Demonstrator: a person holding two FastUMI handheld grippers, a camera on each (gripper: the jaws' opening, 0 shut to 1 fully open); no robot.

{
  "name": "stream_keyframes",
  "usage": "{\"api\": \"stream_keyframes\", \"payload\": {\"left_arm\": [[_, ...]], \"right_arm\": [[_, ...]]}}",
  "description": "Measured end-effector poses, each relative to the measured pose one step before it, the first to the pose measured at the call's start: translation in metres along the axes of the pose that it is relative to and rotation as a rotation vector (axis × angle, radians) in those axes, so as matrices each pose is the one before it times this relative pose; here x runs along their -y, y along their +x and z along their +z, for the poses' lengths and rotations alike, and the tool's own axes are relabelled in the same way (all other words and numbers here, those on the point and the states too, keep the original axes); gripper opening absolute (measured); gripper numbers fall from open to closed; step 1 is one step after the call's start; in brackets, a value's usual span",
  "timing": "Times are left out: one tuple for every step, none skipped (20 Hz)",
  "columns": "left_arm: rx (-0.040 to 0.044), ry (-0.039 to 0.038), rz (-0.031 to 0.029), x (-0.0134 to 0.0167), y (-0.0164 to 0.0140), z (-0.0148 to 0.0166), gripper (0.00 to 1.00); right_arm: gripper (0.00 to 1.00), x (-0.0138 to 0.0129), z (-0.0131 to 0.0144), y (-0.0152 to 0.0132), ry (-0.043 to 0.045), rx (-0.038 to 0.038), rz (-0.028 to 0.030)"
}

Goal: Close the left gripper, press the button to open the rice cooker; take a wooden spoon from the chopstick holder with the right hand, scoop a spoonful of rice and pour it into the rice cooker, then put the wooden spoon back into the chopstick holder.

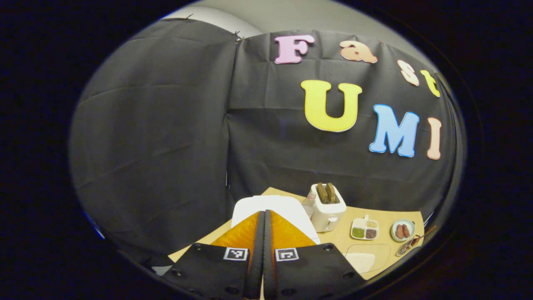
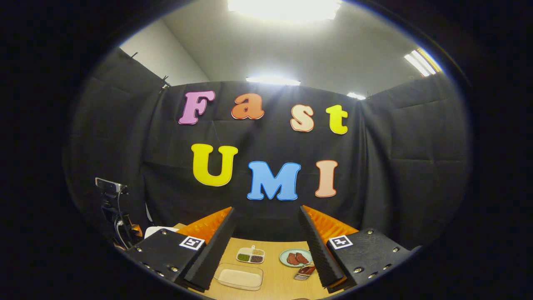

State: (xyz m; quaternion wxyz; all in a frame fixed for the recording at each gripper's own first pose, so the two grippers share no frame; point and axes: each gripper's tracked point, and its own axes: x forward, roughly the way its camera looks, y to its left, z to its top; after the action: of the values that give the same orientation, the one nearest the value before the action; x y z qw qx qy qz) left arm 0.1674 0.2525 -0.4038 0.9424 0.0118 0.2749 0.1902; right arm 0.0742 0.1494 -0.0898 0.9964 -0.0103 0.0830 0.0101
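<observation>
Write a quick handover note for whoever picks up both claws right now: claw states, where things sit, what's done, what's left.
Left claw: shut, empty, over the white rice cooker, lid still down.
Right claw: open, empty, above the table.
Rice tray sits near the table's front edge; the chopstick holder lies off to the right in the left gripper view, its contents too small to make out.
Done: left claw closed.
Left: press the button, fetch the spoon, scoop, pour, return it.

White rice cooker (image 1: pixel 270 208) lid down; rice tray (image 2: pixel 239 276).
</observation>
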Motion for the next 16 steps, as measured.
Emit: {"api": "stream_keyframes", "payload": {"left_arm": [[-0.02279,-0.01025,0.00663,-0.00231,0.02295,-0.00893,0.09],[-0.02209,-0.00405,-0.0052,0.00165,0.01081,-0.00966,0.07],[-0.01819,0.00659,0.00738,0.00098,0.01237,-0.00775,0.07],[-0.01381,0.01015,0.00699,-0.00001,0.01474,-0.00891,0.09],[-0.03045,0.01454,-0.00063,0.00173,0.01296,-0.01004,0.09],[-0.04522,0.00709,-0.00415,0.00577,0.01305,-0.01716,0.09],[-0.06188,-0.00285,0.00093,0.00416,0.00898,-0.01521,0.07],[-0.03755,-0.00906,-0.00001,0.00348,0.00865,-0.01099,0.09],[-0.01806,-0.00999,0.00035,0.00225,0.01088,-0.00589,0.1],[-0.01717,0.00143,0.00966,-0.00492,0.0071,-0.00721,0.1],[-0.00996,0.00505,0.00821,-0.0019,0.00667,-0.00315,0.09],[-0.01148,0.00493,0.00681,0.00043,0.00663,-0.00411,0.1],[-0.01042,0.00018,-0.00093,0.00094,0.00606,-0.00223,0.1],[-0.01052,-0.00222,-0.00075,0.00058,0.00375,-0.00251,0.1],[-0.00781,-0.00177,-0.00042,0.00056,0.00489,-0.00158,0.09],[-0.00585,0.00241,0.00362,-0.00046,0.00558,-0.00333,0.09]], "right_arm": [[0.93,-0.00161,-0.0003,0.00218,-0.01237,-0.00184,-0.00608],[0.93,-0.00239,-0.00019,0.00222,-0.00959,-0.00348,-0.00284],[0.93,-0.00365,-0.00248,0.00296,-0.00965,-0.00809,0.00219],[0.93,-0.00329,-0.00174,0.00296,-0.01112,-0.01006,0.00292],[0.93,-0.00111,-0.00024,0.00208,-0.00684,-0.00307,-0.00119],[0.93,-0.00074,-0.00029,0.00313,-0.00629,-0.00573,-0.00193],[0.93,-0.00119,-0.00118,0.00232,-0.00607,-0.00904,0.00072],[0.93,-0.00156,-0.00062,0.00171,-0.00709,-0.00507,0.00101],[0.93,0.00033,-0.00057,0.00112,-0.00973,-0.00162,-0.00294],[0.93,0.00115,-0.00185,0.00158,-0.00912,-0.00331,-0.00511],[0.93,-0.00029,-0.00209,0.00149,-0.0068,-0.00768,-0.00175],[0.93,-0.00056,-0.00091,0.00192,-0.00155,-0.00713,0.00002],[0.93,-0.00164,-0.002,0.00177,0.00033,-0.00609,0.00097],[0.93,-0.00095,-0.00107,0.00212,-0.00038,-0.00514,0.00079],[0.93,-0.00054,-0.00189,0.00244,-0.00303,-0.00673,0.00048],[0.93,-0.00157,-0.0005,-0.00005,-0.00398,-0.00309,0.00178]]}}
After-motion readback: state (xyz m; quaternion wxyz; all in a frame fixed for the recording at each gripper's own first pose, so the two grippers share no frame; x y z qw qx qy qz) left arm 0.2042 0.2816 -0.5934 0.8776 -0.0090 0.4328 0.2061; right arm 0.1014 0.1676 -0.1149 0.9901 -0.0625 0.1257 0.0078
